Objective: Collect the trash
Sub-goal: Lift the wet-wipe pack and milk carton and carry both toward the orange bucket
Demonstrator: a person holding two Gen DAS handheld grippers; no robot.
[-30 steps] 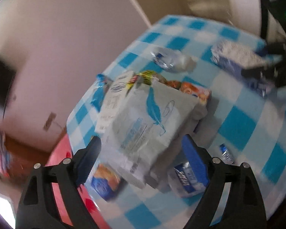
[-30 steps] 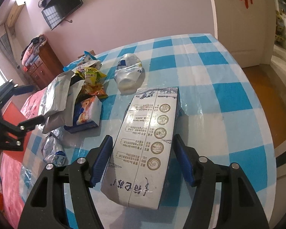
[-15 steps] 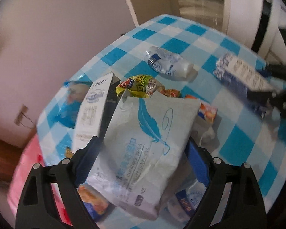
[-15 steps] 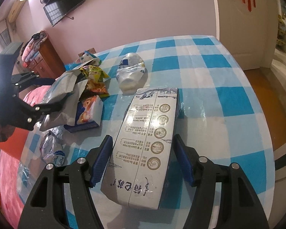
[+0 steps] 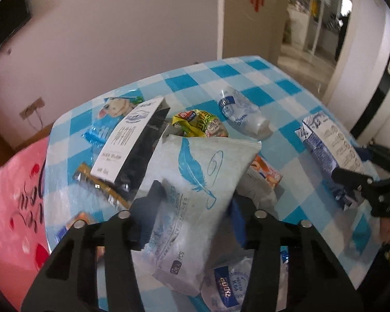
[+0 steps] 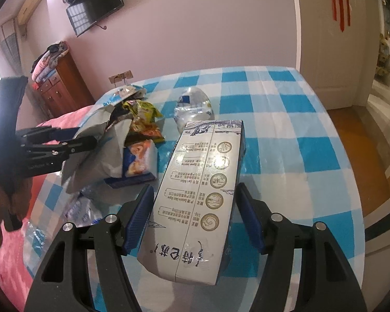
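Observation:
My left gripper [image 5: 192, 214] is shut on a pale grey wipes pack with a blue feather [image 5: 195, 189] and holds it lifted over the trash pile; it also shows in the right wrist view [image 6: 91, 153]. My right gripper [image 6: 195, 215] is open, its fingers on either side of a flattened white and blue milk carton [image 6: 202, 189] that lies on the checked table [image 6: 286, 130]. The carton also shows in the left wrist view [image 5: 330, 150]. A crushed clear bottle [image 5: 241, 114] and a yellow snack wrapper [image 5: 200, 123] lie behind the pack.
A white and black box [image 5: 132, 140], an orange biscuit pack [image 6: 137, 161], a blue dog-print bag [image 5: 111, 109] and a crumpled bottle [image 5: 228, 286] lie on the table. A red cloth [image 5: 10, 208] hangs at its left edge. A wooden cabinet [image 6: 57, 91] stands against the wall.
My left gripper has closed on the wipes pack, lifted it and swung to the right. The right gripper and the carton have not moved.

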